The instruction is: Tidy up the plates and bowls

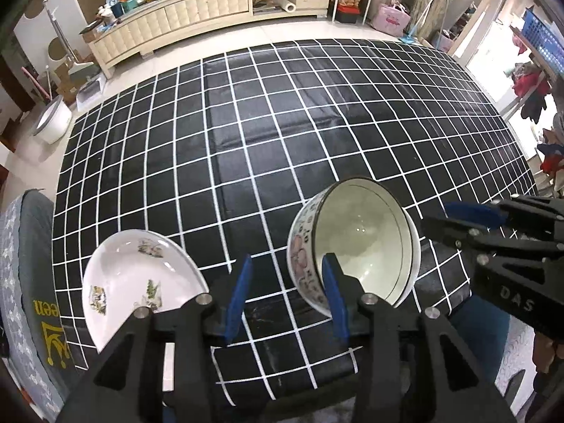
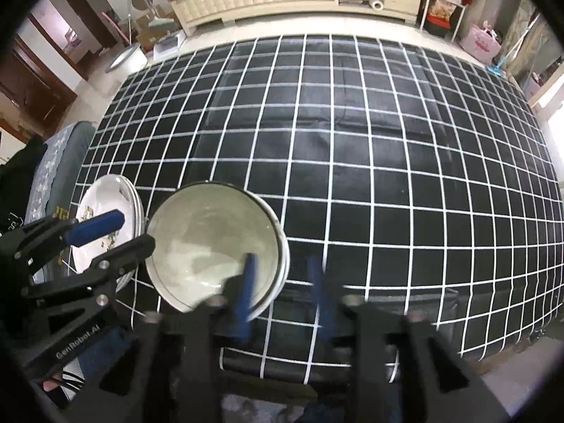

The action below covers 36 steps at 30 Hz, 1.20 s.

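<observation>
on the black tablecloth w/ white grid lines point(image 1: 282, 134), near its front edge, sits a stack of white ceramic bowls w/ dark rims & a pinkish pattern outside point(image 1: 356, 246); at least two are nested, exact count unclear. to the left, just beside them, is a stack of white shallow plates w/ small green-yellow printed motifs point(image 1: 141, 275), close to the cloth's left-front corner. bowls & plates are near each other but look apart in the left wrist view.

left gripper point(image 1: 287, 299): black frame, blue pads point(image 1: 239, 296), spread wide. its right pad sits at the bowl stack's near rim, inside the opening; its left pad is out over bare cloth between bowls & plates. not pinching anything; contact w/ the rim can't be judged.

right gripper point(image 2: 283, 292): also spread, blurred. its left pad point(image 2: 246, 292) overlaps the near rim of the bowl stack point(image 2: 216, 243), its right pad is over bare cloth point(image 2: 387, 141). no grip on the rim. in this view the left gripper point(image 2: 116, 232) reaches across the plates point(image 2: 105, 197).

a cream tufted low cabinet point(image 1: 183, 17) stands across the room.
</observation>
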Each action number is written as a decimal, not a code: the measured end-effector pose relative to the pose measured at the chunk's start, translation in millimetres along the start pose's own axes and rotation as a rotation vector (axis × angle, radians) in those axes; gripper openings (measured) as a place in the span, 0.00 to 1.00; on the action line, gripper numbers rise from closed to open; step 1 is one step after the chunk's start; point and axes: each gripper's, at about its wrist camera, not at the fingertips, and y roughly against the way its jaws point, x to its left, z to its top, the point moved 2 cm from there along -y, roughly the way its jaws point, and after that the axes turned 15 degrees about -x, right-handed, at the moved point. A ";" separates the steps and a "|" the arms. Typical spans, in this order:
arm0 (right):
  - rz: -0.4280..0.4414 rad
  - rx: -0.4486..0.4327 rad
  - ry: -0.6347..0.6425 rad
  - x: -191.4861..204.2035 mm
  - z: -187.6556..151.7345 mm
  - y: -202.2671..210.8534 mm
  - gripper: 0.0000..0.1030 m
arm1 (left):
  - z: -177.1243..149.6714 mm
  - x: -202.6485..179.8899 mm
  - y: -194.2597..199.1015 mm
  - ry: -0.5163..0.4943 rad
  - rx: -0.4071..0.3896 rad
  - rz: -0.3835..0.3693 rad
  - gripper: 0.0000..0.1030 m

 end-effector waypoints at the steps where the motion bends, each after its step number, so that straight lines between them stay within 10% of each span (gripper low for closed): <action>1: -0.003 -0.021 -0.003 -0.2 0.0 4.4 0.61 | -0.4 1.5 1.9 0.002 -0.001 -0.004 0.38; 11: 0.024 -0.017 -0.049 1.7 -4.2 3.5 0.85 | -2.1 4.2 1.6 0.003 0.011 -0.035 0.55; 27: 0.018 0.111 -0.143 -17.8 -21.9 -51.2 0.85 | -19.8 10.1 -69.4 0.021 0.104 -0.069 0.51; 36: 0.044 0.128 -0.202 -26.1 -25.9 -63.3 0.85 | -29.5 18.7 -93.3 0.138 0.138 -0.217 0.47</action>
